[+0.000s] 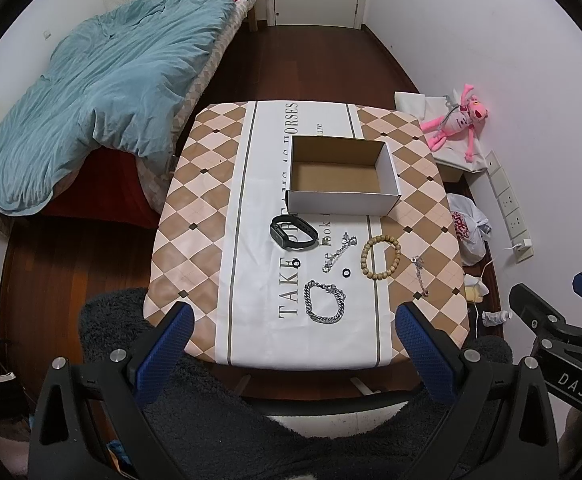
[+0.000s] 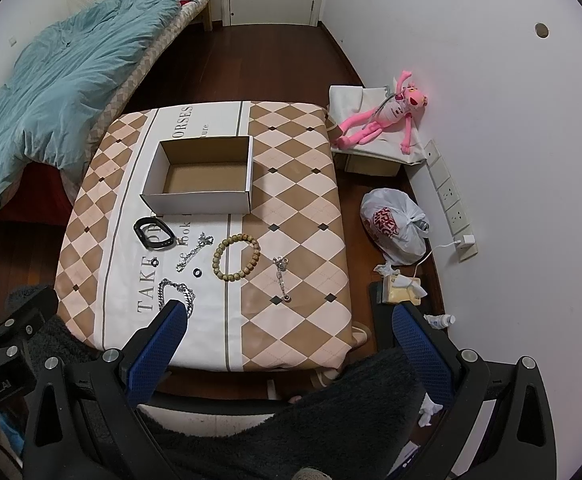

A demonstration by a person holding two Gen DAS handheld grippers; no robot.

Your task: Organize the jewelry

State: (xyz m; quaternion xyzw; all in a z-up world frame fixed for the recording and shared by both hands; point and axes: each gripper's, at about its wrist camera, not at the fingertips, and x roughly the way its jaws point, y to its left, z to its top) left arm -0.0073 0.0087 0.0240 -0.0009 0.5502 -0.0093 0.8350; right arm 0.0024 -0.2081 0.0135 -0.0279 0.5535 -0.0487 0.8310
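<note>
Silver chain bracelet (image 1: 325, 302) lies low centre, nearest. Left gripper (image 1: 295, 344) and right gripper (image 2: 287, 340) gape wide, empty. Pinch one link edge, lift to box (image 1: 389, 174) at upper centre.

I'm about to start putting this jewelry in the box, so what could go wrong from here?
The two small black rings lie flat on the tablecloth; wide padded fingers may slip off them or flick them to the floor. The thin chain with a pendant could snag or bunch the cloth when pinched. The box looks light, so a bump from either gripper might shove it.
</note>
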